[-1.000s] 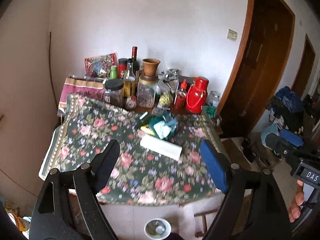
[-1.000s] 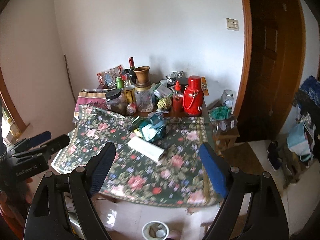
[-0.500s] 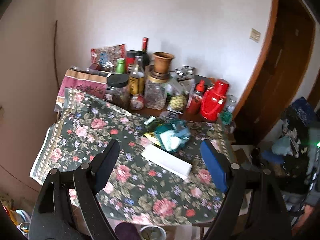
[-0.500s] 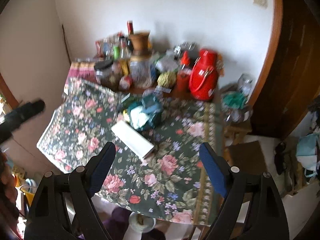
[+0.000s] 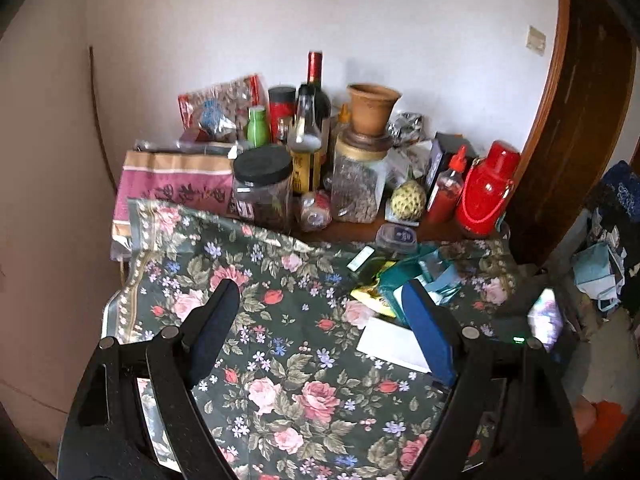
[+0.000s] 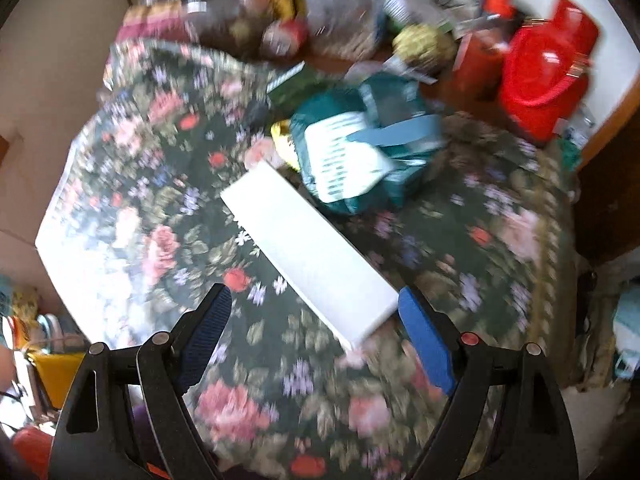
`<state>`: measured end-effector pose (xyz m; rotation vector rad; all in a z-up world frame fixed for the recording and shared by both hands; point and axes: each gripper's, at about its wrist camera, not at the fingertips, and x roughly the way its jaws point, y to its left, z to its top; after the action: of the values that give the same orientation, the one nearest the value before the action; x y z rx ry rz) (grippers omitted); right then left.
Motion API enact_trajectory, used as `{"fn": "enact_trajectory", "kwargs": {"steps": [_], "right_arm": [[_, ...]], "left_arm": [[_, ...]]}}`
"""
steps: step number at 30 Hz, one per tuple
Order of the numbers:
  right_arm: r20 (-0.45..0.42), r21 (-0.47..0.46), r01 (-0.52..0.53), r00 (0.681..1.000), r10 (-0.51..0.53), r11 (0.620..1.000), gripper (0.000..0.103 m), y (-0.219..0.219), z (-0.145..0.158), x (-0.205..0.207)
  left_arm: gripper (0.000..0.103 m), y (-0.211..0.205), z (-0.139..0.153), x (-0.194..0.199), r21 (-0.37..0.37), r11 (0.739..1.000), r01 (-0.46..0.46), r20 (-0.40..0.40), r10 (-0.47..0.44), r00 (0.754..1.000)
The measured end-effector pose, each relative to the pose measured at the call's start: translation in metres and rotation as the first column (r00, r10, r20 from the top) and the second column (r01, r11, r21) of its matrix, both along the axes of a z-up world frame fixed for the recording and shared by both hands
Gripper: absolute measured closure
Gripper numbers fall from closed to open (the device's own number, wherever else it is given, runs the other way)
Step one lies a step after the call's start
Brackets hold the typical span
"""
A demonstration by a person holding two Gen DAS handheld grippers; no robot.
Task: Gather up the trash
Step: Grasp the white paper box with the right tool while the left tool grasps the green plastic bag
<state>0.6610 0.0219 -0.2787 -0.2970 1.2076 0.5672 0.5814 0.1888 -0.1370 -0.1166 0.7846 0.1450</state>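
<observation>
A long white box (image 6: 308, 256) lies slantwise on the floral tablecloth (image 6: 168, 216); it also shows in the left wrist view (image 5: 390, 344), partly behind my finger. Behind it sits a teal bag (image 6: 360, 152) with yellow wrappers (image 5: 370, 294) beside it; the bag also shows in the left wrist view (image 5: 424, 276). My right gripper (image 6: 316, 312) is open and empty, hovering just above the near end of the white box. My left gripper (image 5: 320, 312) is open and empty above the cloth, left of the box. The right wrist view is motion-blurred.
Jars, bottles, a clay pot (image 5: 372, 108), a sauce bottle and a red thermos (image 5: 486, 190) crowd the table's back edge against the wall. A wooden door frame (image 5: 560, 120) stands at right. A yellow bin (image 6: 56, 372) sits on the floor at left.
Both grippers have moved forward and down toward the table. The right one now looks steeply down on the white box, which fills much more of its view.
</observation>
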Motion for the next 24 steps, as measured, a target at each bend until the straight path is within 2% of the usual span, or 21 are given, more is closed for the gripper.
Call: {"fn": "enact_trajectory", "kwargs": {"steps": [4,7,10,11,14,19,24], "right_arm": [[-0.063,-0.039,-0.067,0.996,0.064,0.997,0.020,0.024,-0.030,0.018],[-0.051,-0.066,-0.137,0.990,0.134,0.988,0.022,0.036,-0.036,0.021],[-0.073,-0.057,-0.175,0.983,0.171,0.983,0.038,0.042,-0.039,0.021],[-0.087,-0.055,-0.190,0.979,0.184,0.980,0.041,0.044,-0.042,0.019],[-0.053,-0.069,-0.204,0.978,0.200,0.977,0.047,0.048,-0.042,0.009],[-0.093,0.040,-0.181,0.979,0.184,0.983,0.052,0.037,-0.034,-0.011],[-0.041,0.114,-0.098,0.994,0.103,0.989,0.053,0.001,0.000,-0.015]], "left_arm": [[0.020,0.016,-0.020,0.015,-0.031,1.000,-0.003,-0.063,0.001,0.998],[0.020,0.021,-0.032,0.020,-0.036,0.999,0.008,-0.099,-0.012,0.995],[0.020,0.023,-0.042,0.025,-0.051,0.998,0.032,-0.120,-0.038,0.992],[0.020,0.023,-0.043,0.026,-0.053,0.998,0.034,-0.123,-0.041,0.992],[0.020,0.023,-0.049,0.030,-0.066,0.997,0.038,-0.136,-0.046,0.990],[0.021,0.017,-0.058,0.042,-0.084,0.995,0.056,-0.166,-0.070,0.984],[0.021,0.003,-0.066,0.055,-0.082,0.993,0.090,-0.187,-0.104,0.977]]}}
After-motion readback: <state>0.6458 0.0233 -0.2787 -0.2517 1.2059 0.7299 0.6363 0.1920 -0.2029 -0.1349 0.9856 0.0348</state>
